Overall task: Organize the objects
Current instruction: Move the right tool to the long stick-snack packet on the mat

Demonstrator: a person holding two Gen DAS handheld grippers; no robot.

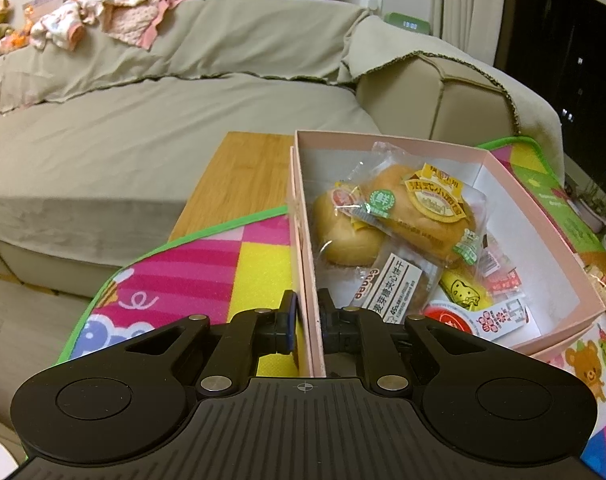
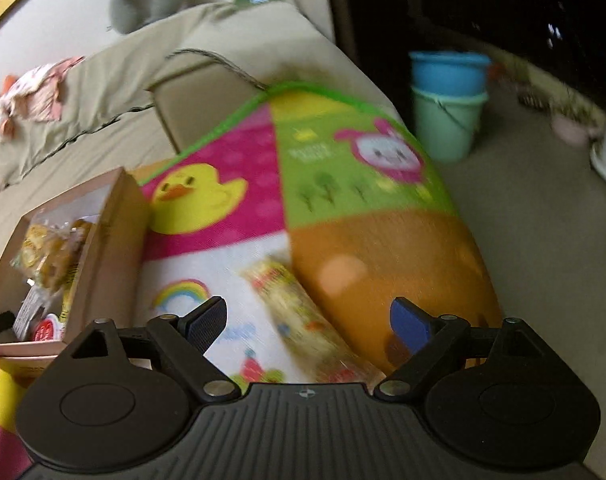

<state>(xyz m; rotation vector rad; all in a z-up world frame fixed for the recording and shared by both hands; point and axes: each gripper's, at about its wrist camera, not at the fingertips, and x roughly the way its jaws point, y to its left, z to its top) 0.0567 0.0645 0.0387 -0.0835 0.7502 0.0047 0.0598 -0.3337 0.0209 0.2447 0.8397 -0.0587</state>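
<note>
The left gripper (image 1: 308, 320) is clamped on the near left wall of the pink box (image 1: 543, 216), one finger inside and one outside. The box sits on the colourful play mat (image 1: 207, 264), packed with bread rolls (image 1: 419, 208) and small snack packets. The right gripper (image 2: 309, 326) hangs with its fingers spread wide over a long snack packet (image 2: 303, 312) lying on the mat just right of the box, toward the mat's near edge.
</note>
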